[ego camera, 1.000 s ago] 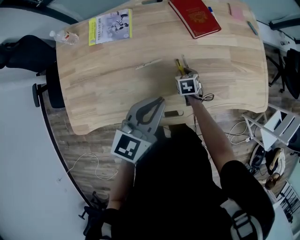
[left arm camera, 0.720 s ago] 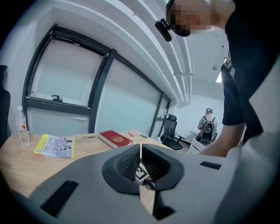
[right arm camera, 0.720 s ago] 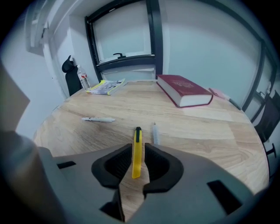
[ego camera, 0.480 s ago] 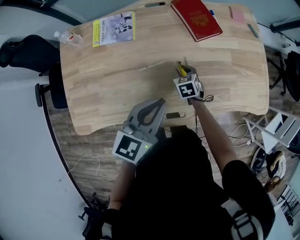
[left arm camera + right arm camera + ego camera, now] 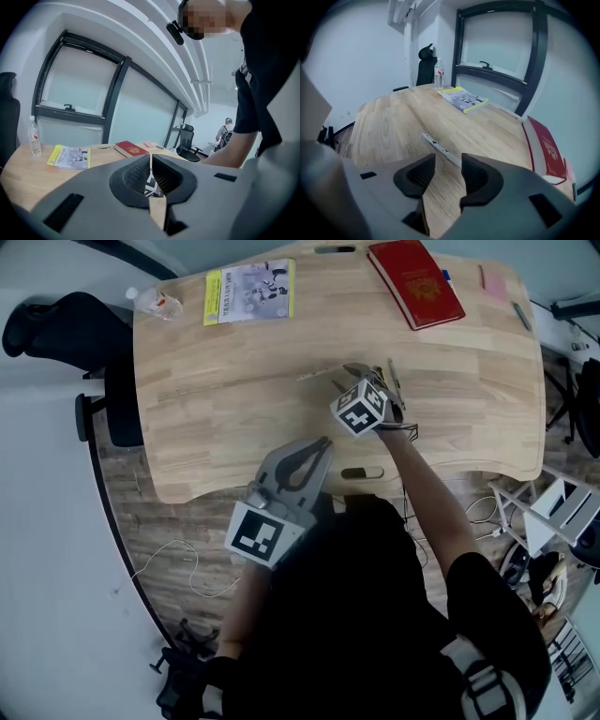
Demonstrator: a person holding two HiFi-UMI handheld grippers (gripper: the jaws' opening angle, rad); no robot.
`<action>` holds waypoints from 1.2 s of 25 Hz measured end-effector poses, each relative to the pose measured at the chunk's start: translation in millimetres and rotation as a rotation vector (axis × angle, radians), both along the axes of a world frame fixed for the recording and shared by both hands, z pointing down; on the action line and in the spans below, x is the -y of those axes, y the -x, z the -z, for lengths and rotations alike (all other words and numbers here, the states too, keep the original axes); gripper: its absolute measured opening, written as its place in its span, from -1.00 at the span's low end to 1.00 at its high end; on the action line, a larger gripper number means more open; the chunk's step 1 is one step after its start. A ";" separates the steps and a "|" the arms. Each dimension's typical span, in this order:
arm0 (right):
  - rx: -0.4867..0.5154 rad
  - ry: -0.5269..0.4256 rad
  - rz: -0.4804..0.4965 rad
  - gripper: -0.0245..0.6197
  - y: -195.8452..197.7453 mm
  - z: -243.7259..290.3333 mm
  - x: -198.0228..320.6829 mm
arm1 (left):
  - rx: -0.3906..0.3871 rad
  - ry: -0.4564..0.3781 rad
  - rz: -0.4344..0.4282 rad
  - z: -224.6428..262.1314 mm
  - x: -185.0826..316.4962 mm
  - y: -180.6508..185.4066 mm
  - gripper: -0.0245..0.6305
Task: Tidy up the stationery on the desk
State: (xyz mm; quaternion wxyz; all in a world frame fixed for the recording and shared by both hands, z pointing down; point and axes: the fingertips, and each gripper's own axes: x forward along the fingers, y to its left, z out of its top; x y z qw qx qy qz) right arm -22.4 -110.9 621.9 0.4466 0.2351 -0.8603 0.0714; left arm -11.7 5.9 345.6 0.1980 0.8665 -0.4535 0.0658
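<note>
A white pen point(image 5: 315, 374) point(image 5: 440, 149) lies in the middle of the wooden desk point(image 5: 225, 418). My right gripper point(image 5: 347, 371) point(image 5: 448, 161) points down at it. Its jaws have just been opening and stand open, with only bare wood between them; the pen lies just beyond the tips. A yellow pencil and another pen point(image 5: 394, 381) lie on the desk right beside this gripper. My left gripper point(image 5: 317, 443) point(image 5: 151, 158) hovers over the near desk edge, shut with nothing in it.
A magazine point(image 5: 249, 292) point(image 5: 464, 99) and a water bottle point(image 5: 156, 304) point(image 5: 438, 74) sit at the far left. A red book point(image 5: 416, 283) point(image 5: 543, 145), a pink pad point(image 5: 494, 283) and a pen point(image 5: 521, 315) lie far right. A black chair point(image 5: 56, 329) stands left.
My right gripper has swung left from the yellow pencil toward the white pen, rolling as it went, and its jaws have opened. The left gripper has barely shifted.
</note>
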 end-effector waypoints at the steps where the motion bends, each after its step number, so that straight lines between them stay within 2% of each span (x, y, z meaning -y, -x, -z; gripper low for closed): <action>1: -0.013 -0.003 0.024 -0.34 5.2 -2.0 -0.1 | -0.002 0.000 0.002 0.2 0.9 3.8 -0.80; 9: -0.158 -0.010 0.228 -0.39 28.5 -28.6 1.7 | 0.007 0.020 0.021 -5.5 7.2 36.4 -0.80; 13: -0.228 -0.020 0.285 -0.41 29.8 -40.8 6.1 | 0.006 0.029 0.034 -10.2 7.0 52.0 -0.80; 16: -0.248 0.006 0.285 -0.41 28.5 -47.5 9.6 | 0.004 0.035 0.038 -12.3 8.9 59.6 -0.80; 20: -0.225 0.058 0.246 -0.53 28.8 -48.5 7.9 | -0.002 0.039 0.041 -12.6 11.4 64.5 -0.80; 26: -0.225 0.050 0.232 -0.69 28.1 -49.7 1.6 | -0.002 0.032 0.034 -11.2 12.3 63.2 -0.80; 30: -0.212 0.051 0.213 -0.71 25.9 -48.8 0.3 | -0.001 0.028 0.030 -9.8 10.9 57.4 -0.80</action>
